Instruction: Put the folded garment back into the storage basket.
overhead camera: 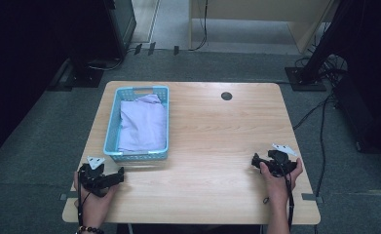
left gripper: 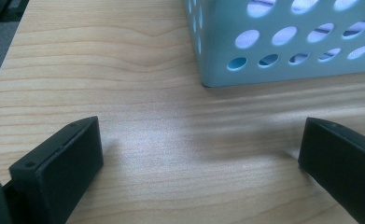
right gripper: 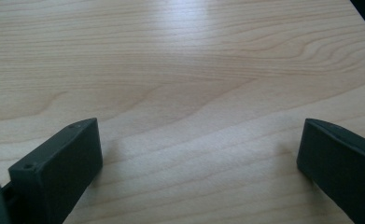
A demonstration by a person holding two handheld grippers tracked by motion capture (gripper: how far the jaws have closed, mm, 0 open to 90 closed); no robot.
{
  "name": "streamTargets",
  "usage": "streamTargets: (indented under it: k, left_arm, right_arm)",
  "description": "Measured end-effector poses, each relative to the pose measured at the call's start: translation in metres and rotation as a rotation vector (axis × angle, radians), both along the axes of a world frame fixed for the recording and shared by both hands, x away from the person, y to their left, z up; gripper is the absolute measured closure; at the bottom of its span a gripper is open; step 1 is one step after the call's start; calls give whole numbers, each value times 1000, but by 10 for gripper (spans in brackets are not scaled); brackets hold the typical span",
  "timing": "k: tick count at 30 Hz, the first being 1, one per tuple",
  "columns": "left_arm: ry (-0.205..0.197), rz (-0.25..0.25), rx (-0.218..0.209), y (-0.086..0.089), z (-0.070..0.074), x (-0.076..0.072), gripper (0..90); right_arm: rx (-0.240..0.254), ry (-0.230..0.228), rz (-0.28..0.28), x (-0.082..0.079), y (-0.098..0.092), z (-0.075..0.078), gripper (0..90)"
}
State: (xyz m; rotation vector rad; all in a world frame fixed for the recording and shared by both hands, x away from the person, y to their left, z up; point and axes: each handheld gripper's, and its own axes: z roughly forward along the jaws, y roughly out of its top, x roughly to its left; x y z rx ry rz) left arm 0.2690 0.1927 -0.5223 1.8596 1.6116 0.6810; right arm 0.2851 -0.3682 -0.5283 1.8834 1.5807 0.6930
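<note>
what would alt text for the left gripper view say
Two open black fingers frame bare wooden table, nothing between them. A pale blue perforated basket stands just ahead at upper right, with lilac cloth showing through its holes.

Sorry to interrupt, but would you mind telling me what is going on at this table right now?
A person sits at a wooden table with a two-jaw gripper in each hand. The left gripper rests just in front of a blue basket that holds a folded lilac cloth; the right gripper rests on bare wood at the table's right side. Both stand open and hold nothing, and the cloth lies untouched in the basket.
</note>
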Motion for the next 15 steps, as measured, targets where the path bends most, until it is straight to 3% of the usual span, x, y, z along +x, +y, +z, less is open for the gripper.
streamTargets:
  k: [15]
  left_arm:
    - [0,-2,0,0,0,0,0]
  right_arm:
    - [2,1,-33,-14,-18,0,0]
